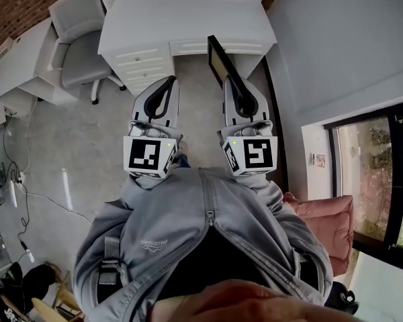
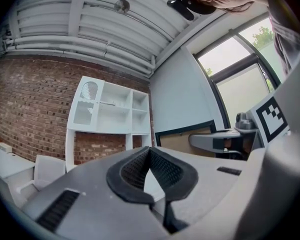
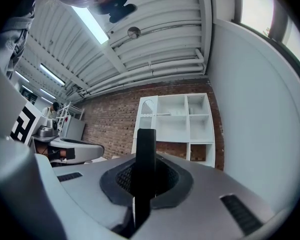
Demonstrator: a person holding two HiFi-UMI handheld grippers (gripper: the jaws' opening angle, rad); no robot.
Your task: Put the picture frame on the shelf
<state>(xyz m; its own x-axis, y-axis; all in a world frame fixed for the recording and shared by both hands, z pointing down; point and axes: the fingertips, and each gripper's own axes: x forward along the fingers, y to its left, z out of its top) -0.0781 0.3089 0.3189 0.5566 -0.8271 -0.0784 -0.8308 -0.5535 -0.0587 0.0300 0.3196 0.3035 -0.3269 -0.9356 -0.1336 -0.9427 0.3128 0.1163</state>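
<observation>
Right gripper clamped on the picture frame, upper centre of the head view.
Its jaws pinch the dark frame's edge just below the white desk. The left gripper sits just beside it, jaws together and empty. A white shelf stands mid-frame against a brick wall.

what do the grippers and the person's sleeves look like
The left gripper and right gripper have grey shells tapering to curved jaws lined with black ribbed rubber. Each carries a white cube with black square markers and a small green light. The person wears a grey zipped hoodie.
</observation>
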